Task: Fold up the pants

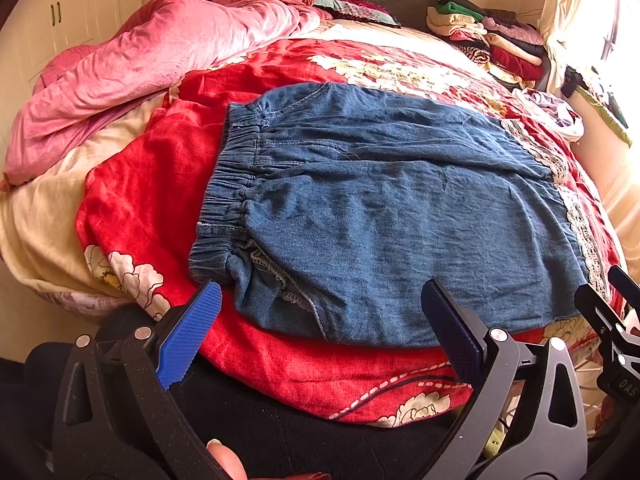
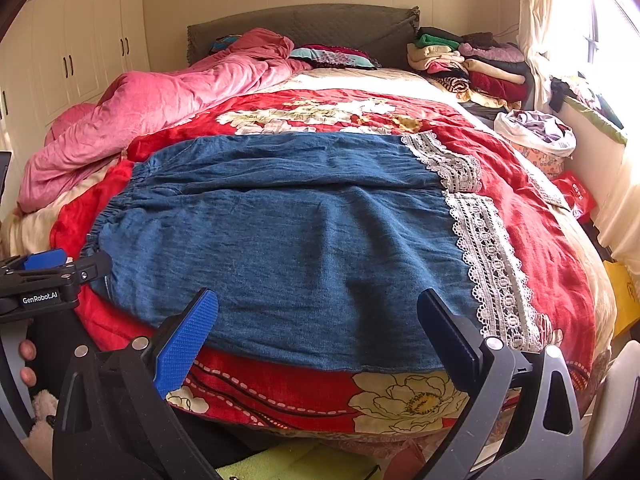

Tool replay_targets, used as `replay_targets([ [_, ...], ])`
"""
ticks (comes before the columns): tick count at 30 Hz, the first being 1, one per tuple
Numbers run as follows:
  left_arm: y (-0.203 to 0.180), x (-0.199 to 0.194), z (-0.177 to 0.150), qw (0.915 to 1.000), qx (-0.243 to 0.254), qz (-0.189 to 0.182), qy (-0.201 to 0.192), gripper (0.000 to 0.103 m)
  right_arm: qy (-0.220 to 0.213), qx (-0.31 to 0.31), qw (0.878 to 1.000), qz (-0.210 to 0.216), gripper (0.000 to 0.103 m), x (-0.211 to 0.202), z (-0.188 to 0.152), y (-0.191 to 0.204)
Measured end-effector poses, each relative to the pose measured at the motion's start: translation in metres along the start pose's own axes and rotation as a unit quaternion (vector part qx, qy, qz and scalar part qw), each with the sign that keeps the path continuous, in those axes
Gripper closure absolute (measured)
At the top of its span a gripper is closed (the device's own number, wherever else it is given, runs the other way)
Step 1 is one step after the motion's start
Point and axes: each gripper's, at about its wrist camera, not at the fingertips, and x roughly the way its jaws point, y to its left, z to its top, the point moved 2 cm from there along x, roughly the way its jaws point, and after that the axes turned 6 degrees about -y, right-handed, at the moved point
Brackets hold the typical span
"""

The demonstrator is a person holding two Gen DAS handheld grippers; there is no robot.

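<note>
Fingers of the left gripper [image 1: 320, 312] stand wide apart at the near edge of the bed, holding nothing, their tips just short of the near hem of the denim pants [image 1: 380, 208]. The right gripper [image 2: 318, 320] is spread just as wide and equally empty, hovering over the near edge of the same garment; from its view the left gripper shows at the far left, beside the waistband. A fingertip of the person's hand [image 1: 226, 460] peeks in at the bottom of the left view. The pants lie flat across a red floral quilt [image 2: 540, 220], elastic waistband [image 1: 232, 184] to the left and lace-trimmed cuffs [image 2: 492, 264] to the right, one leg resting alongside the other. Beyond them, a rumpled pink blanket [image 1: 140, 64] is heaped on the left side of the bed, and a pile of folded clothes [image 2: 472, 64] sits at the far right near the grey headboard [image 2: 312, 24]. White wardrobe doors [image 2: 80, 48] line the left wall.
</note>
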Motion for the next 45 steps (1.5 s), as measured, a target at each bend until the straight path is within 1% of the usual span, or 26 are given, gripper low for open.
replay_targets([
  [11, 0.008, 0.016, 0.003, 0.9999, -0.010, -0.005, 0.009, 0.009, 0.010, -0.008, 1.000, 0.009, 0.004, 0.018, 0.009, 0.003],
  [14, 0.016, 0.023, 0.010, 0.9997, -0.019, -0.005, 0.013, 0.009, 0.017, -0.022, 0.999, 0.016, 0.004, 0.029, 0.018, 0.005],
  [17, 0.027, 0.032, 0.021, 0.9995, -0.027, 0.000, 0.016, 0.009, 0.014, -0.037, 0.999, 0.021, 0.004, 0.038, 0.028, 0.008],
  [21, 0.041, 0.042, 0.037, 0.9990, -0.041, 0.006, 0.014, 0.009, 0.022, -0.043, 0.998, 0.037, 0.004, 0.060, 0.048, 0.013],
  [23, 0.049, 0.049, 0.045, 0.9989, -0.042, 0.016, 0.013, 0.009, 0.023, -0.044, 0.998, 0.041, 0.004, 0.072, 0.059, 0.015],
  [28, 0.065, 0.070, 0.067, 0.9985, -0.046, 0.025, 0.019, 0.009, 0.016, -0.056, 0.997, 0.050, 0.004, 0.099, 0.085, 0.023],
  [31, 0.075, 0.083, 0.081, 0.9981, -0.050, 0.030, 0.022, 0.009, 0.005, -0.077, 0.996, 0.041, 0.004, 0.114, 0.102, 0.028],
  [33, 0.083, 0.093, 0.091, 0.9976, -0.054, 0.036, 0.026, 0.009, 0.011, -0.090, 0.995, 0.042, 0.004, 0.130, 0.114, 0.031],
  [38, 0.097, 0.118, 0.114, 0.9975, -0.056, 0.028, 0.033, 0.009, 0.028, -0.117, 0.991, 0.058, 0.004, 0.167, 0.135, 0.042],
  [39, 0.099, 0.126, 0.119, 0.9975, -0.052, 0.028, 0.038, 0.009, 0.032, -0.121, 0.991, 0.058, 0.004, 0.173, 0.138, 0.045],
  [41, 0.102, 0.136, 0.125, 0.9976, -0.047, 0.029, 0.042, 0.009, 0.038, -0.126, 0.989, 0.069, 0.004, 0.184, 0.144, 0.051],
  [45, 0.106, 0.152, 0.137, 0.9984, -0.042, 0.013, 0.037, 0.009, 0.053, -0.142, 0.985, 0.080, 0.004, 0.210, 0.152, 0.062],
])
